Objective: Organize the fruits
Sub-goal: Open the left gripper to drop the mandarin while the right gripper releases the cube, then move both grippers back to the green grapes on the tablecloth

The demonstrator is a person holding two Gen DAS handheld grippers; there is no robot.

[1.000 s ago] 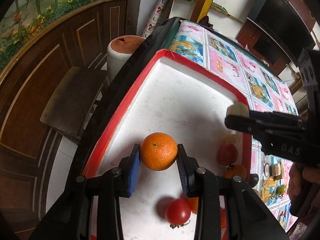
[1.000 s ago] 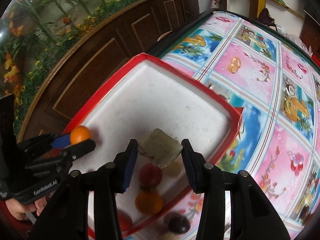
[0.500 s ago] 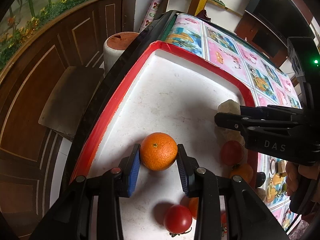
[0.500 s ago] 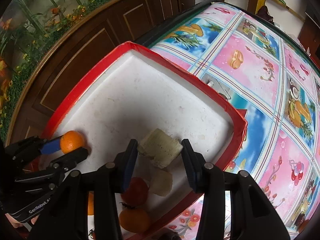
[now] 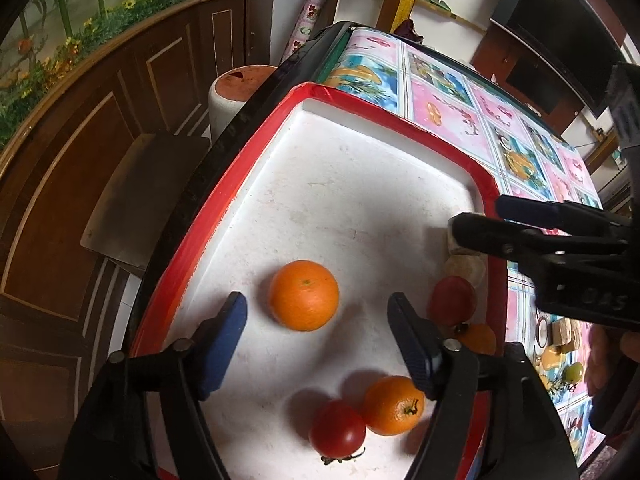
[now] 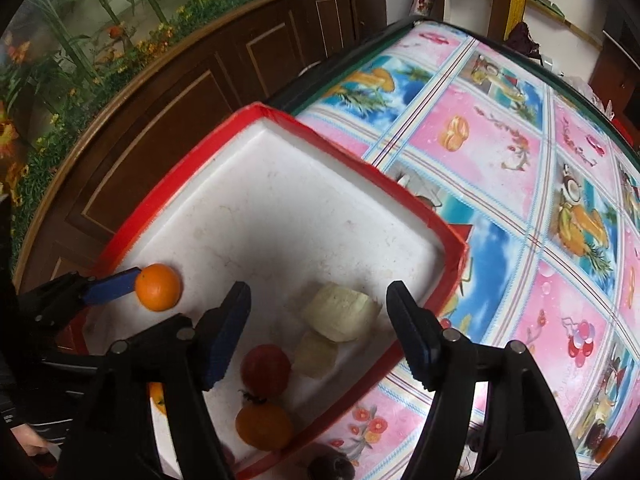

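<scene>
A white tray with a red rim (image 5: 224,196) (image 6: 168,200) sits at the table's corner. An orange (image 5: 303,295) (image 6: 158,287) rests on its floor between the jaws of my left gripper (image 5: 317,303). Those jaws are opening and neither pad touches the fruit. My right gripper (image 6: 318,294) (image 5: 478,214) is also opening, over a pale peeled chunk (image 6: 340,312) that lies free by the tray's right wall. In the right wrist view the left gripper's blue pad (image 6: 112,286) shows beside the orange.
The tray also holds a second pale piece (image 6: 316,354), two tomatoes (image 5: 338,434) (image 5: 452,300) and two smaller oranges (image 5: 394,404) (image 5: 478,338). A dark fruit (image 6: 330,466) lies on the fruit-print tablecloth (image 6: 500,152). A stool (image 5: 244,92) and wooden cabinets stand left of the table.
Both grippers have opened. The left has let go of the orange and the right has let go of the pale chunk; both now rest on the tray floor.
</scene>
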